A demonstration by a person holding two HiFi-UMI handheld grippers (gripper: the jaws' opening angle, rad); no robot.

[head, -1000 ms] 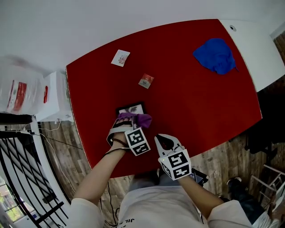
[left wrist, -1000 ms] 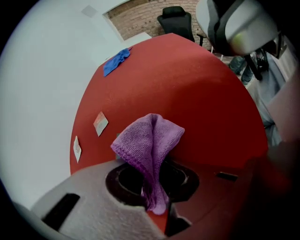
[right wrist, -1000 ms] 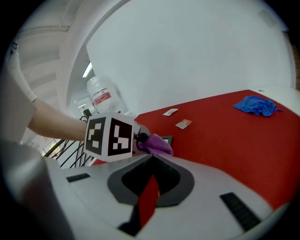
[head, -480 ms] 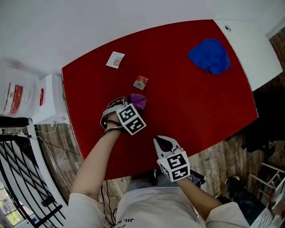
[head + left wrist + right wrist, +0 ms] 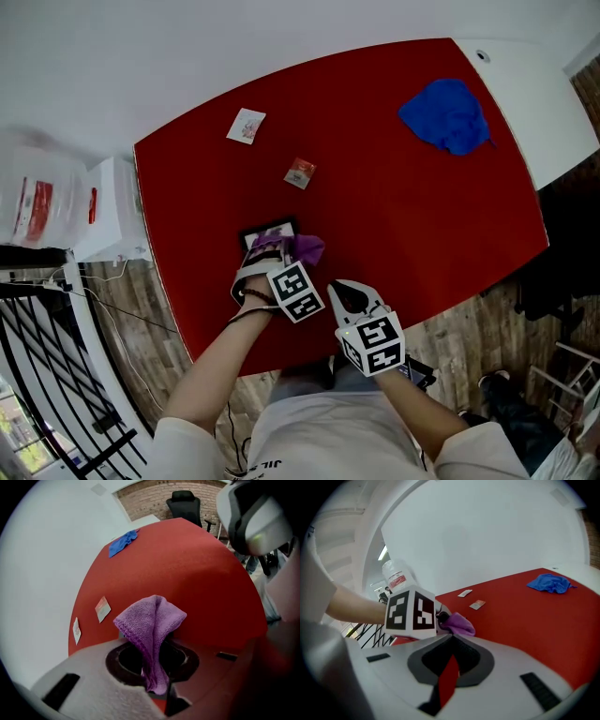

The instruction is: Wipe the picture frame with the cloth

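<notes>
The small dark picture frame [image 5: 269, 230] lies flat on the red table [image 5: 394, 206], near its front left part. My left gripper [image 5: 273, 247] is over the frame's near side, shut on a purple cloth [image 5: 302, 248] that bulges out to the right. In the left gripper view the cloth [image 5: 153, 620] stands up in a fold from between the jaws of the left gripper [image 5: 158, 670], and the frame is hidden. My right gripper [image 5: 349, 293] hovers at the table's front edge, just right of the left one, shut and empty. From the right gripper [image 5: 451, 640], the cloth [image 5: 459, 624] shows beside the left marker cube [image 5: 411, 611].
A blue cloth [image 5: 448, 114] lies crumpled at the far right of the table. Two small packets [image 5: 247, 125] [image 5: 300, 173] lie beyond the frame. A white box [image 5: 105, 204] stands off the table's left edge. A black railing [image 5: 47, 375] runs lower left.
My left gripper swept the cloth away over the frame, covering it, then came back toward me; the frame's far part shows again. The right gripper has barely moved.
</notes>
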